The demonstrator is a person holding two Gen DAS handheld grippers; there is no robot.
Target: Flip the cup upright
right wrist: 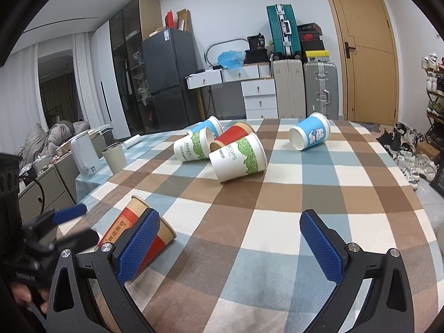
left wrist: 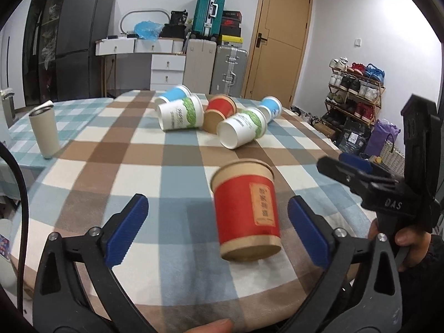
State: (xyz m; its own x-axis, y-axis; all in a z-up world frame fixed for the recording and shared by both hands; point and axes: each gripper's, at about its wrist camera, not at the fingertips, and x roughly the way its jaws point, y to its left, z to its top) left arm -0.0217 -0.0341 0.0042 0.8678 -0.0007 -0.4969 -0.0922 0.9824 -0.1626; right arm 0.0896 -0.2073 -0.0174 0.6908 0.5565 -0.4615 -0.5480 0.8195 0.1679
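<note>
Left gripper (left wrist: pixel 217 231) jaws wide | red cup (left wrist: pixel 247 211) blurred between, untouched | right gripper (right wrist: pixel 230 245) jaws wide

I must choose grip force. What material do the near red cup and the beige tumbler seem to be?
Red cup: probably paper, matte, with brown kraft bands and a rolled rim. Beige tumbler: likely coated metal, smooth satin body with a shiny silver rim; plastic is possible.

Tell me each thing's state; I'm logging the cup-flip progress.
Near red cup: tilted, between open fingers, ungripped.
Left gripper: open.
Right gripper: open, empty.
Cup pile: all on their sides.
Beige tumbler: upright.
Door: closed.
</note>
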